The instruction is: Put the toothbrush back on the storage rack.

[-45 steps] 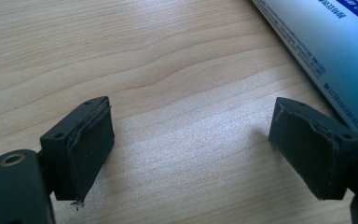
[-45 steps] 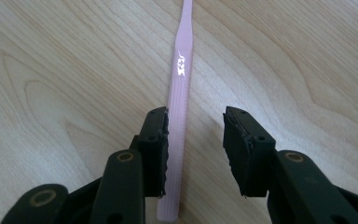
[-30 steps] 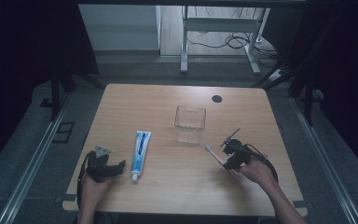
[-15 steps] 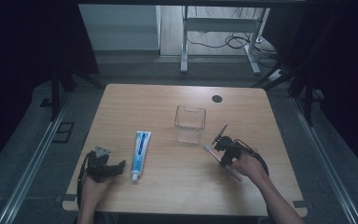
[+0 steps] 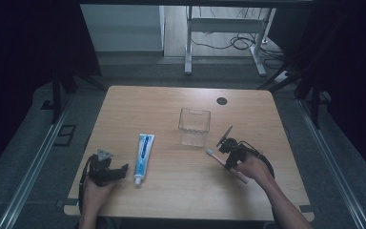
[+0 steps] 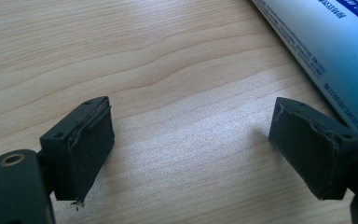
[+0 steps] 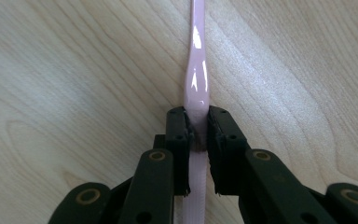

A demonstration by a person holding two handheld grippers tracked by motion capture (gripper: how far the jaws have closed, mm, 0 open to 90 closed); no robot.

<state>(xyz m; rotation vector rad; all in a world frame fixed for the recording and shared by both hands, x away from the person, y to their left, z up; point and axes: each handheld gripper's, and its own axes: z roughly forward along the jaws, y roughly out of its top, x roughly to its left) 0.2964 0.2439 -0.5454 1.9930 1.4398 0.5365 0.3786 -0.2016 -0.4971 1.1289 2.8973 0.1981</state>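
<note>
Wooden table (image 5: pixel 171 191) in a dim room: pink toothbrush (image 7: pixel 196 70) lay flat at its 4 o'clock, the right gripper (image 7: pixel 198 135) having just closed its jaws onto the handle. Clear cup (image 5: pixel 194 126) stood near at the toothbrush's 11 o'clock. Left gripper (image 6: pixel 191 144), jaws spread and holding nothing, rested at the table's 8 o'clock, toothpaste tube (image 5: pixel 144 151) just beside it.
</note>
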